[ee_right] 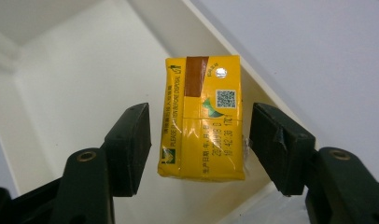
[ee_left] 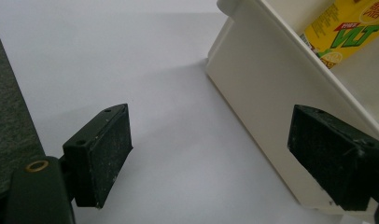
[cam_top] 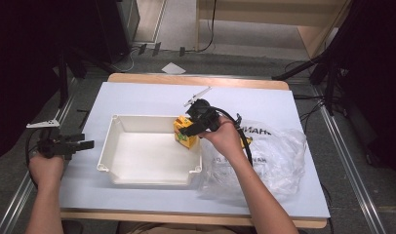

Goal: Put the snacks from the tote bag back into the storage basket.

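A yellow drink carton (cam_top: 185, 134) stands inside the white tray (cam_top: 114, 146), against its right wall near the far corner. My right gripper (cam_top: 188, 128) is over it, open, with one jaw on each side. In the right gripper view the carton (ee_right: 204, 116) shows its top, and a narrow gap separates it from each pad. My left gripper (cam_top: 87, 144) is held over the table to the left of the tray, open and with nothing in it. In the left gripper view its jaws (ee_left: 208, 149) face the tray's outer wall (ee_left: 262, 93), and the carton (ee_left: 346, 32) shows beyond.
A crumpled clear plastic bag (cam_top: 274, 156) lies on the table right of the tray, under the right forearm. The white table top (cam_top: 152, 97) stretches behind and left of the tray. Dark stands and cables flank the table.
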The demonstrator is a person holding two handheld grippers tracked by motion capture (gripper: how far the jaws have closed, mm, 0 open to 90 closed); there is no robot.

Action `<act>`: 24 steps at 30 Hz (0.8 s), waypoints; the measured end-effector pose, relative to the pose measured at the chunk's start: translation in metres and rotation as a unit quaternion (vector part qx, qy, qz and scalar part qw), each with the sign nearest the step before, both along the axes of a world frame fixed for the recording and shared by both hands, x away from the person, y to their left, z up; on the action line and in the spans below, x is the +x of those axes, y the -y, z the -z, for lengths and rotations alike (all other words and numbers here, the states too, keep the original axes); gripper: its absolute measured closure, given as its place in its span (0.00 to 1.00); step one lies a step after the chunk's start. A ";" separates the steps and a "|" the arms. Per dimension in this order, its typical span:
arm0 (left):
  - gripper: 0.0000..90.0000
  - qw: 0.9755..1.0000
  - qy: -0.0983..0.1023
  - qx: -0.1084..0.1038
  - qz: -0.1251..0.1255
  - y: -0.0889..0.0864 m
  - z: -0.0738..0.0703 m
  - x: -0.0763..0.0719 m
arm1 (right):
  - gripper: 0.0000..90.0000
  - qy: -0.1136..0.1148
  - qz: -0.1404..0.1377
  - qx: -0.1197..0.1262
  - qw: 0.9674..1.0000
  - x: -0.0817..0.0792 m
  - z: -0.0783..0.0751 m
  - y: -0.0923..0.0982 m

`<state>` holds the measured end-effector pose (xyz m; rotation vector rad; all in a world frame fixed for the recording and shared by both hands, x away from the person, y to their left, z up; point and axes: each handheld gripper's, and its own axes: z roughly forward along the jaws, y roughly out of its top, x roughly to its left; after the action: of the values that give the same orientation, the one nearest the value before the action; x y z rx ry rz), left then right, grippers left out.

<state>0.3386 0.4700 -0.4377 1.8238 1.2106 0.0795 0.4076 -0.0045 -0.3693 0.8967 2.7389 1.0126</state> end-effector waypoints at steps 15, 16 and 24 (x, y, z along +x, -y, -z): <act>0.16 1.000 0.003 -0.003 0.001 0.003 -0.001 0.004 | 0.45 0.016 -0.013 0.011 1.000 -0.020 -0.028 0.010; 0.16 1.000 0.003 -0.003 0.001 0.003 -0.001 0.004 | 0.45 0.016 -0.013 0.011 1.000 -0.020 -0.028 0.010; 0.16 1.000 0.001 -0.009 0.006 0.005 0.000 0.010 | 0.45 0.015 -0.040 0.014 0.999 -0.034 -0.030 0.007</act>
<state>0.3488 0.4649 -0.4374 1.8145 1.1945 0.0641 0.3739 -0.0116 -0.3390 0.7743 2.7627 1.0727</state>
